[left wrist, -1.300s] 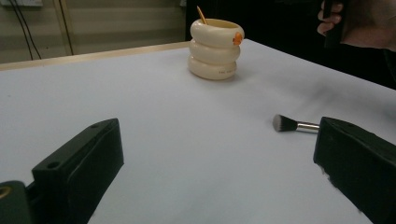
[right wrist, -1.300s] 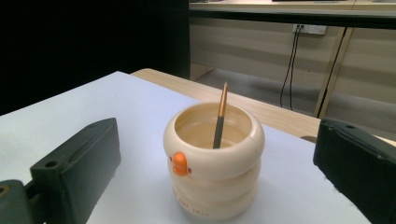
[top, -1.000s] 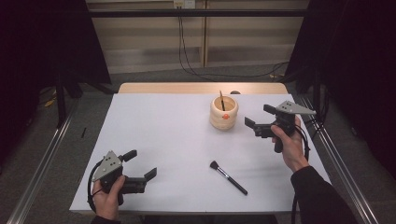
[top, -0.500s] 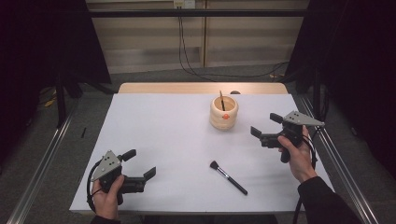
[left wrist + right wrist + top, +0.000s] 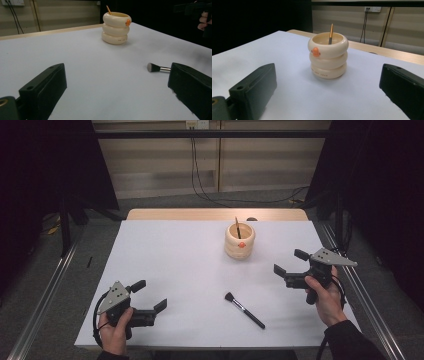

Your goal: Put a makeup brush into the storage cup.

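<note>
Two grippers stand wide open and empty: left gripper, right gripper. The makeup brush lies flat on the table, between them. Next move, likely: grasp its handle, transfer to the cream holder.

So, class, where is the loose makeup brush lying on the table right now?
In the high view the makeup brush lies flat on the white table, near its front edge and right of centre, in front of the cream holder and between the two grippers.
</note>
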A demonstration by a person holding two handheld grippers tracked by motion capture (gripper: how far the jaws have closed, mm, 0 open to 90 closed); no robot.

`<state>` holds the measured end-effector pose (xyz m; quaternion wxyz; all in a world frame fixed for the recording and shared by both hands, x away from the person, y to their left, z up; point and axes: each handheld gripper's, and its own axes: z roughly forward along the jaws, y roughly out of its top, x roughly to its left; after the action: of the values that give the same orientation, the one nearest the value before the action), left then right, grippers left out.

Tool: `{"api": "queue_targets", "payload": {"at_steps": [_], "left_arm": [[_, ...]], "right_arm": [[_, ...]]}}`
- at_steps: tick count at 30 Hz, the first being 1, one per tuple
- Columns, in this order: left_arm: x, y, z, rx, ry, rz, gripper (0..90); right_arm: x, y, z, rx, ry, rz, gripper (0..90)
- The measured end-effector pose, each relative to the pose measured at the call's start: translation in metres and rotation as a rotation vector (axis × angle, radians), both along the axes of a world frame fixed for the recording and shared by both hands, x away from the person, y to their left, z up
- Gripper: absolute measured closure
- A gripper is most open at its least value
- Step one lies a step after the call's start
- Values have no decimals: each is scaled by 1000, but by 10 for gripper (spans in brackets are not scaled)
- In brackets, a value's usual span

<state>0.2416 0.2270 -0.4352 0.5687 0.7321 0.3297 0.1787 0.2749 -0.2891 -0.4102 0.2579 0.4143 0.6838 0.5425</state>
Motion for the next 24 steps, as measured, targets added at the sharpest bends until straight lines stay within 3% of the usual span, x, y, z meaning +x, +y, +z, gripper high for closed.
{"api": "queue_targets", "payload": {"at_steps": [18,24], "left_arm": [[-1,0,0,10,-2,2,19],[1,3,-1,13,4,-5,18]], "right_arm": [[-31,-16,-16,12,29,-28,12],[-44,-20,-20,-15,46,-40,14]]}}
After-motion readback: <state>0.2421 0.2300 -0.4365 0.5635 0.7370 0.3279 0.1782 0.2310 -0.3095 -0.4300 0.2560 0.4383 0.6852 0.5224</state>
